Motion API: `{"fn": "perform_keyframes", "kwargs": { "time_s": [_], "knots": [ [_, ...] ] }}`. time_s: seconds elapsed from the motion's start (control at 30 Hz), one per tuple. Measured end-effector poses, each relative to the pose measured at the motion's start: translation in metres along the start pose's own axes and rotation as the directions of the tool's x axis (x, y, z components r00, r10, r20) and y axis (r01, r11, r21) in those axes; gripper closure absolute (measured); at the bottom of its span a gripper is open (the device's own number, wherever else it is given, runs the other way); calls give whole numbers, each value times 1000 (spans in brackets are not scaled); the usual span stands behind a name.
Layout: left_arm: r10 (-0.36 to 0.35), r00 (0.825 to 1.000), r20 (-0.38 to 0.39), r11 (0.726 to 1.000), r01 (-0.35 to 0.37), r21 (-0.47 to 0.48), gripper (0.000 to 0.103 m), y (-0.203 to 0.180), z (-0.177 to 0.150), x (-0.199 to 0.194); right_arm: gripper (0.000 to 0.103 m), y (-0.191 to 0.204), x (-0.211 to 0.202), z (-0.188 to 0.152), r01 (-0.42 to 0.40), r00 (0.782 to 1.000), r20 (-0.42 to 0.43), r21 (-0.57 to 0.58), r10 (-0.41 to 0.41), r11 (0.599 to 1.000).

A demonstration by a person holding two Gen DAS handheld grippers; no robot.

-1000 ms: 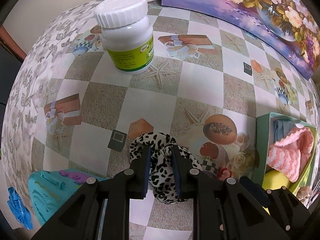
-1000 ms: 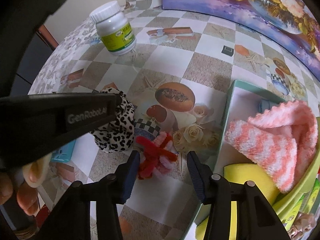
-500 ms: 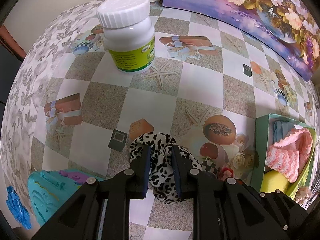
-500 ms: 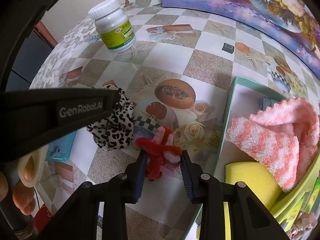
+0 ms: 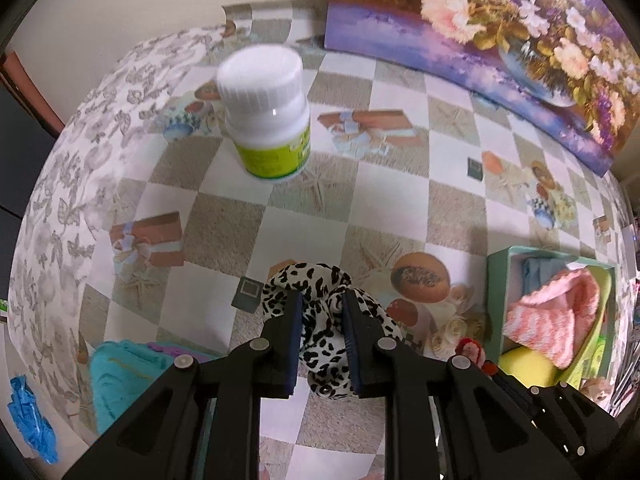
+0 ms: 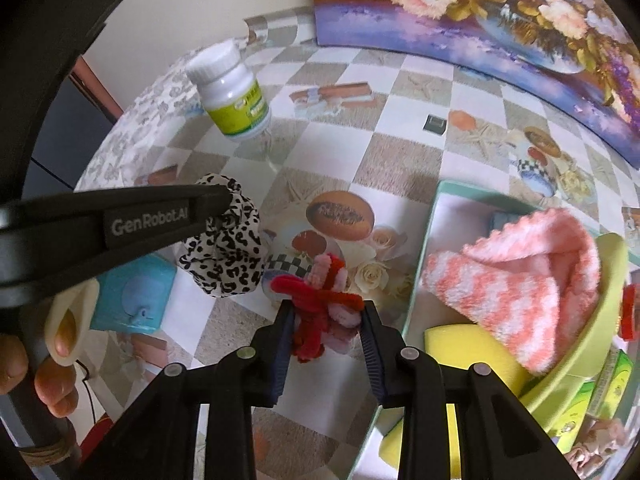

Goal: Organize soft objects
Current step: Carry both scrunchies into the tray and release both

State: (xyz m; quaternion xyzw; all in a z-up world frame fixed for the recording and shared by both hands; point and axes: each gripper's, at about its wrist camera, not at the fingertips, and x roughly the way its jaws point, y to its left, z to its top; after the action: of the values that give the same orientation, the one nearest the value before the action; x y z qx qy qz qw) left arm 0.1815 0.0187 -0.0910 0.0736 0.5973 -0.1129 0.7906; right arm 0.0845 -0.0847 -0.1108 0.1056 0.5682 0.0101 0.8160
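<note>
My left gripper [image 5: 320,300] is shut on a black-and-white leopard-print scrunchie [image 5: 320,280] and holds it above the checked tablecloth; the scrunchie also shows in the right wrist view [image 6: 224,256], under the left gripper's finger. My right gripper [image 6: 326,306] is shut on a red and pink fuzzy pipe-cleaner toy [image 6: 320,300], lifted beside the green box [image 6: 428,216]. The box holds a pink striped sock [image 6: 520,264], a yellow sponge [image 6: 464,344] and a blue item [image 6: 502,222]. In the left wrist view the box [image 5: 496,280] is at the right.
A white pill bottle with a green label [image 5: 268,120] stands at the back left. A teal toy [image 5: 120,376] lies near the front left, also in the right wrist view [image 6: 136,292]. A flower painting [image 5: 500,32] leans along the back. A blue glove [image 5: 28,420] lies far left.
My right gripper closed on the red and pink toy and lifted it. My left gripper stayed shut on the scrunchie and rose, tilting the view back.
</note>
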Motion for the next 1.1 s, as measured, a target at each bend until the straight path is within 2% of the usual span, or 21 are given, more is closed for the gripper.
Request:
{"fn": "perform_keyframes", "kwargs": {
  "time_s": [0.23,0.43,0.6,1.1],
  "knots": [
    [-15,996,87,1000,17,-17,83,7,6,-37,69,-4,-34,6,4,997,80,28,-6,1000],
    [-29,981,190,999,33,-20,83,8,9,-80,69,-11,-65,11,21,988,154,52,-29,998],
    [-37,968,246,999,43,-19,83,8,7,-104,69,-21,-86,9,29,982,183,84,-44,996],
    [-79,953,294,997,78,15,83,-18,-5,-135,69,-52,-114,-1,65,976,197,134,-91,989]
  ]
}}
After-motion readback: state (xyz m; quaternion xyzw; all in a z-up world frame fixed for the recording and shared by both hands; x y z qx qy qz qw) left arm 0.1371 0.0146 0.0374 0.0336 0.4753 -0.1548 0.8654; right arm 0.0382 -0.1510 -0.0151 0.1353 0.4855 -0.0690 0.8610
